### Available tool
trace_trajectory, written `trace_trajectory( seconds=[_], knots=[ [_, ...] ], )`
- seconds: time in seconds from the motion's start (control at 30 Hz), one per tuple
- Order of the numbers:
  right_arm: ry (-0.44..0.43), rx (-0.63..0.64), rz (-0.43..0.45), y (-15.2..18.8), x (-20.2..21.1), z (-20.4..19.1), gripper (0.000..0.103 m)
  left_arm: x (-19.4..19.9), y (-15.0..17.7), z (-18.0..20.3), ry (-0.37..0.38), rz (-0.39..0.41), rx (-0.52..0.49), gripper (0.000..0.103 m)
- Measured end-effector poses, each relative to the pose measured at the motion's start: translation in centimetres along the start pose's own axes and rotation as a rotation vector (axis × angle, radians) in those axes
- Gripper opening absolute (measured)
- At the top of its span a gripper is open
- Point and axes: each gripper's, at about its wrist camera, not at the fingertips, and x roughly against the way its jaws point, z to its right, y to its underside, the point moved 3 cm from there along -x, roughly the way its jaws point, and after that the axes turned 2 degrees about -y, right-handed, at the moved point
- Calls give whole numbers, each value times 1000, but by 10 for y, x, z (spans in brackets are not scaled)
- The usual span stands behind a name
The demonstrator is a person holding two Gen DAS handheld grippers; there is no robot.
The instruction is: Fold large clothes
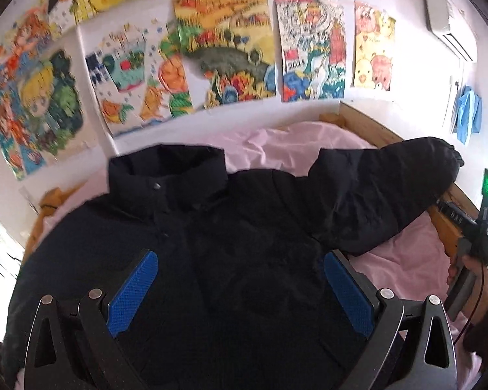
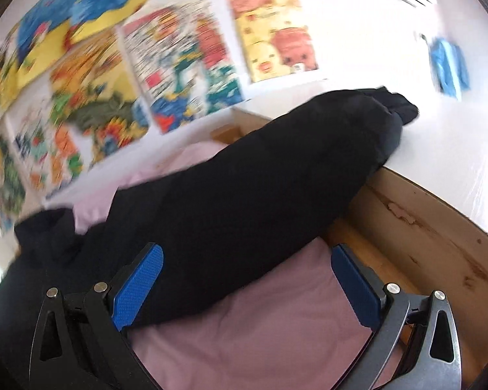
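Black puffy jacket spread front-up on pink bedsheet, collar toward twelve o'clock, one sleeve stretched toward two o'clock onto wooden bed frame; left gripper and right gripper both spread apart, holding nothing.

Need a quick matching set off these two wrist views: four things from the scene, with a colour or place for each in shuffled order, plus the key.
Things:
1. jacket
2. bed sheet
3. sleeve
4. gripper pads

Descriptions:
A. blue
B. pink
C. stretched out to the wooden bed frame
D. black, spread front-up on the bed

Pairs: 1-D, 2-B, 3-C, 4-A
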Motion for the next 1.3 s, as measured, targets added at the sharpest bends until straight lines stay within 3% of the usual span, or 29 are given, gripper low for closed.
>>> trace_trajectory(
  seconds=[0.2, 0.27, 0.37, 0.5, 0.53, 0.57, 0.63, 0.7, 0.83, 1.03, 1.17, 1.3],
  knots=[
    [62, -286, 42, -8, -29, 43, 101, -37, 7, 3, 59, -77, 83, 103],
    [76, -299, 37, -5, -38, 46, 89, -46, 12, 1, 33, -113, 83, 103],
    [106, -233, 4, -1, -59, 40, 75, -45, 16, 2, 20, -97, 32, 103],
    [151, -245, 20, -2, -75, 42, 68, -43, 15, -4, -8, -83, -13, 103],
    [147, -254, 37, -4, -77, 43, 60, -43, 15, -8, -3, -88, -11, 103],
    [155, -256, 48, -8, -79, 42, 43, -44, 15, -12, 6, -95, -7, 103],
    [170, -236, 72, -14, -75, 36, 20, -45, 15, -20, 28, -108, 2, 103],
    [199, -175, 104, -23, -68, 22, 10, -44, 15, -31, 43, -115, 18, 103],
    [212, -14, 206, -49, -47, -22, 7, -32, 15, -61, 78, -96, 58, 103],
    [157, 349, 366, -81, -7, -146, 6, -2, 14, -117, 137, -9, 133, 103],
    [46, 685, 447, -59, 20, -255, 6, 21, 15, -164, 177, 68, 215, 103],
    [-106, 917, 445, -7, 38, -336, 6, 30, 18, -213, 187, 121, 333, 103]
  ],
)
